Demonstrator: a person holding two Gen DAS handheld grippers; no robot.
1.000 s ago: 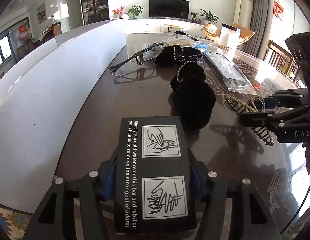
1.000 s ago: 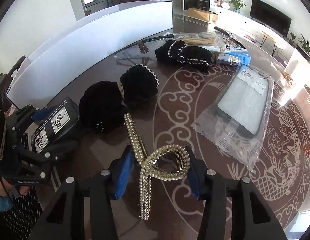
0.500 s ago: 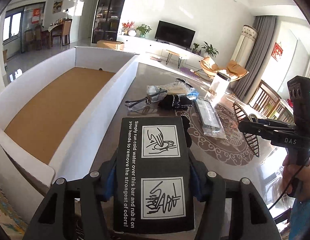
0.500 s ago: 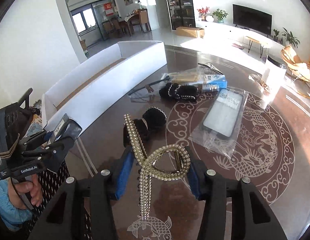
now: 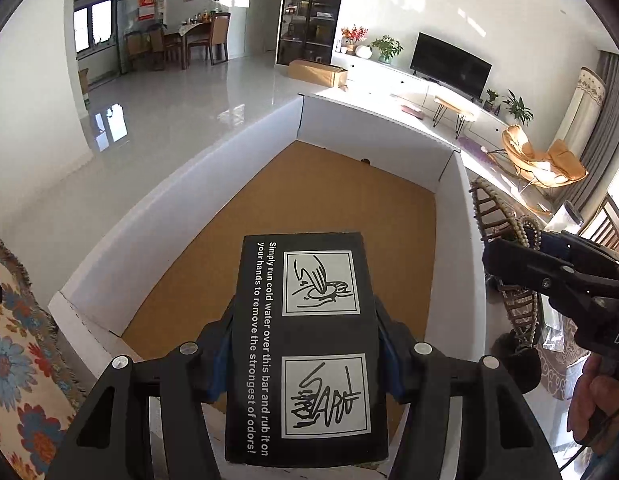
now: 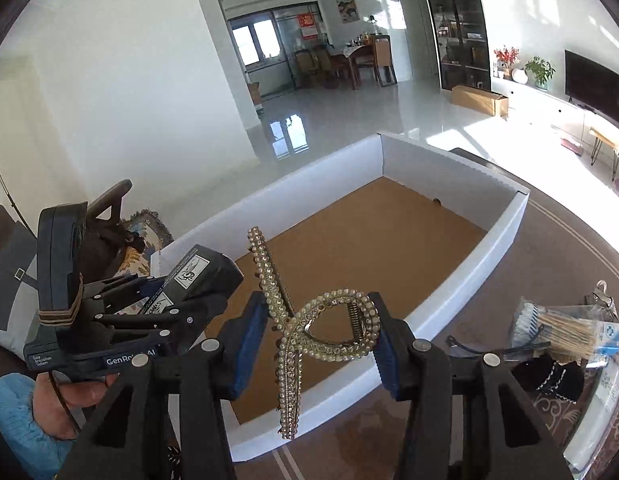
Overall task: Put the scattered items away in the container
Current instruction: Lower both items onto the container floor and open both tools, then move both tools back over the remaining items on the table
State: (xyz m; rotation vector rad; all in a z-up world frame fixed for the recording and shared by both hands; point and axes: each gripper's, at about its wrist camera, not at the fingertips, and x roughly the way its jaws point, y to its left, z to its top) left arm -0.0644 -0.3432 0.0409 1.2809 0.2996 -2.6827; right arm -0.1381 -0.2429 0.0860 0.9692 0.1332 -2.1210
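My left gripper point(image 5: 303, 344) is shut on a black box point(image 5: 309, 320) printed with white text and two drawings. It holds the box above the near end of a white cardboard container point(image 5: 181, 184) with a brown floor. The container shows in the right wrist view point(image 6: 505, 232) too. My right gripper point(image 6: 315, 344) is shut on a pearl-studded hair claw point(image 6: 309, 328) and hovers over the container's near wall. The left gripper point(image 6: 121, 324) with the box shows at the left of the right wrist view. The right gripper with the claw point(image 5: 505, 232) shows at the right of the left wrist view.
On the dark patterned table point(image 6: 541, 272) to the right lie a bag of cotton swabs point(image 6: 565, 328), a black pearl-trimmed accessory point(image 6: 549, 376) and glasses point(image 6: 465, 346). A floral cloth point(image 5: 17, 344) lies left of the container.
Both grippers rose from the table with their items and swung left. They now hang over the white container instead of the tabletop.
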